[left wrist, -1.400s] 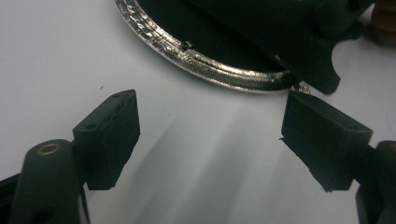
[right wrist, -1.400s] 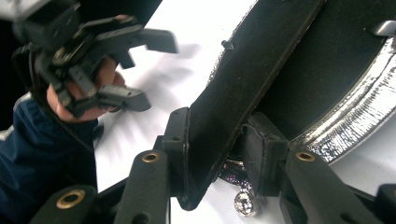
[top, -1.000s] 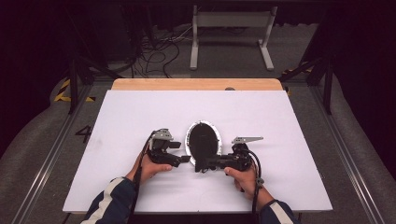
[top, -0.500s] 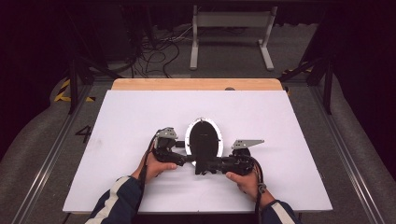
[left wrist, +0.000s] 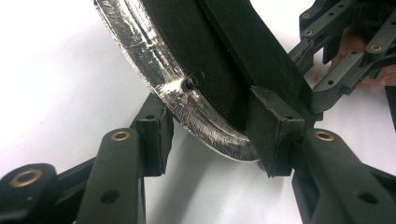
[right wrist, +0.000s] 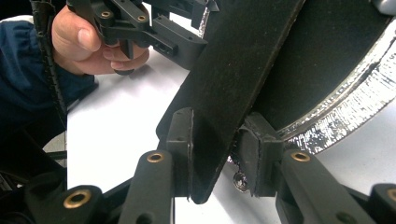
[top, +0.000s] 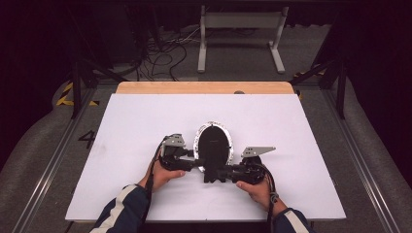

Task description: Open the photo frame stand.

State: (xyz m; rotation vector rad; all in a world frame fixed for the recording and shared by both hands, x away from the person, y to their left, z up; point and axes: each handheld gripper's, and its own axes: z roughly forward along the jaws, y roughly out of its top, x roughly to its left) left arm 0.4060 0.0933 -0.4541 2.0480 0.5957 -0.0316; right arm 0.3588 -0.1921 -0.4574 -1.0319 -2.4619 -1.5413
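Both tongs grip an oval mirror (top: 213, 143) near the tabletop's (top: 301, 194) front edge: right tongs (right wrist: 215, 154) clamp its stiff black stand strap (right wrist: 233, 84); left tongs (left wrist: 212, 140), just closing, pinch its foil rim (left wrist: 187, 105). It looks light, rigid, breakable; hold the rim and strap.

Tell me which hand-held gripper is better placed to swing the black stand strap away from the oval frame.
Right. The right hand-held gripper already clamps the black strap, while the left hand-held gripper, whose jaws have just been closing, straddles the oval frame's silver rim and looks better suited to steadying it.
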